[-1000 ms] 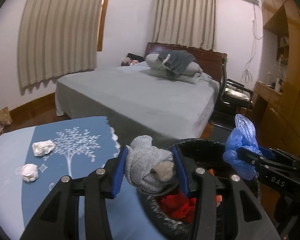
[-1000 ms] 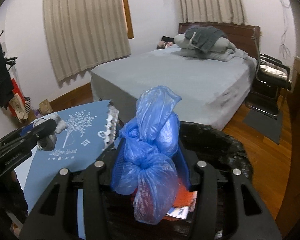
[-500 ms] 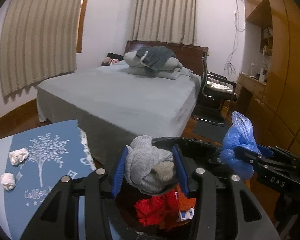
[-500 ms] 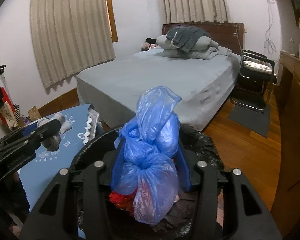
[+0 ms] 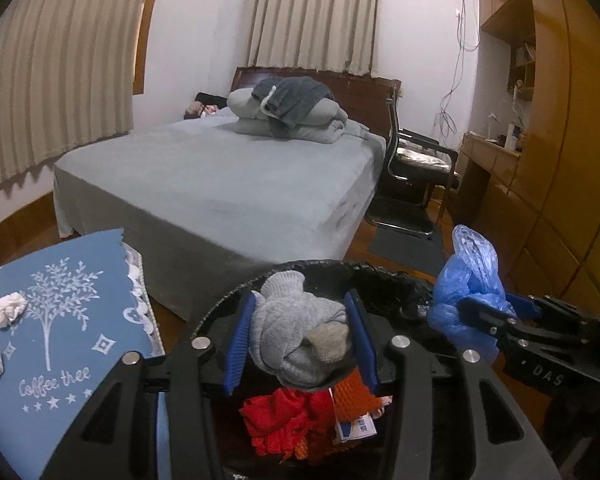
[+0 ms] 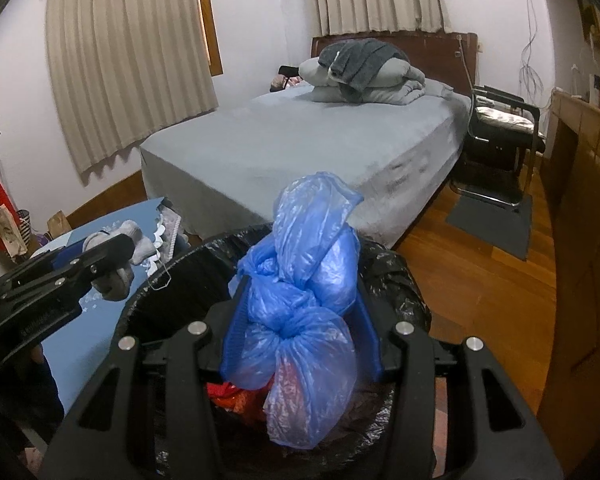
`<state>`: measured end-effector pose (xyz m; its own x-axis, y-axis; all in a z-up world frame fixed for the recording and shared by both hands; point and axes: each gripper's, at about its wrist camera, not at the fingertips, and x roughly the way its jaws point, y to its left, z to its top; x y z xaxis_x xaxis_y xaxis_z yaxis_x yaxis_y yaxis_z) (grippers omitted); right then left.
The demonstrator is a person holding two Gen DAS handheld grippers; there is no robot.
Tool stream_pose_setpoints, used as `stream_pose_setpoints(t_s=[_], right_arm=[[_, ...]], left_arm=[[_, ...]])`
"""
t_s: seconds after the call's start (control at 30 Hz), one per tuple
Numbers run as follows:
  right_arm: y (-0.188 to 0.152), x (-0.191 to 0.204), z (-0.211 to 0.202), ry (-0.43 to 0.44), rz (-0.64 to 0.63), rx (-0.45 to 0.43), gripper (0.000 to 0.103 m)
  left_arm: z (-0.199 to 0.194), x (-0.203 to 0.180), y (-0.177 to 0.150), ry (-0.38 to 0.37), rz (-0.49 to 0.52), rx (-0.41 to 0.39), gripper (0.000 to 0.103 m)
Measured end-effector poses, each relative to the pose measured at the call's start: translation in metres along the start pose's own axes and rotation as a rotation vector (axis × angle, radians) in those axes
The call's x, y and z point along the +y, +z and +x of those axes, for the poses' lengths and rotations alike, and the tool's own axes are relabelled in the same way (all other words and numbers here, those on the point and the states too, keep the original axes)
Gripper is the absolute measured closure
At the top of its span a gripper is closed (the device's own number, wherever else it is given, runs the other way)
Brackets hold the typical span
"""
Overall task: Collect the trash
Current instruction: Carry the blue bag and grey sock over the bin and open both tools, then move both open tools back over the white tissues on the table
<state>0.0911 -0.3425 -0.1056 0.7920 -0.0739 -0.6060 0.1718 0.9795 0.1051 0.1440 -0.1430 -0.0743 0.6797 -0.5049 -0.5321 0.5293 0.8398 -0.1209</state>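
We see a grey-covered bed bearing folded bedding, beige curtains on the wall, a black chair beside wooden cabinets.

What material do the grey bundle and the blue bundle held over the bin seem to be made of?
The grey rolled sock bundle looks like knitted fabric: matte, ribbed, soft folds. The knotted blue bag looks like thin plastic film: glossy, translucent, crinkled. The black bin liner also seems to be shiny plastic.

The right gripper clamps a knotted blue plastic bag above the black-lined bin.
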Motion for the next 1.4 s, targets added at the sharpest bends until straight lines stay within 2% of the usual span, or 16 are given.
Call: stream_pose_setpoints(t_s=[0.1, 0.17, 0.27, 0.33, 0.57, 0.8, 1.1, 1.4], right_arm=[[0.000, -0.003, 0.003, -0.003, 0.009, 0.010, 0.053], [-0.001, -0.003, 0.004, -0.013, 0.007, 0.015, 0.050], [-0.002, -0.005, 0.006, -0.023, 0.007, 0.018, 0.038], [-0.002, -0.006, 0.006, -0.033, 0.006, 0.015, 0.028], [-0.002, -0.005, 0.002, -0.039, -0.001, -0.005, 0.010], [0.001, 0.010, -0.002, -0.008, -0.013, -0.014, 0.007], [0.009, 0.060, 0.018, 0.061, -0.043, -0.009, 0.006], [0.022, 0.132, 0.048, 0.163, -0.109, -0.011, 0.006]], left_arm=[[0.004, 0.001, -0.002, -0.018, -0.012, 0.014, 0.056], [0.007, 0.002, -0.003, -0.032, -0.021, 0.027, 0.048], [0.007, 0.003, -0.005, -0.041, -0.026, 0.024, 0.035], [0.005, 0.004, -0.004, -0.038, -0.028, 0.021, 0.031], [-0.012, 0.025, 0.004, 0.033, -0.043, -0.020, 0.015], [-0.039, 0.057, 0.005, 0.132, -0.067, -0.059, 0.006], [-0.069, 0.115, -0.013, 0.278, -0.128, -0.066, 0.006], [-0.093, 0.185, -0.034, 0.439, -0.204, -0.065, 0.006]])
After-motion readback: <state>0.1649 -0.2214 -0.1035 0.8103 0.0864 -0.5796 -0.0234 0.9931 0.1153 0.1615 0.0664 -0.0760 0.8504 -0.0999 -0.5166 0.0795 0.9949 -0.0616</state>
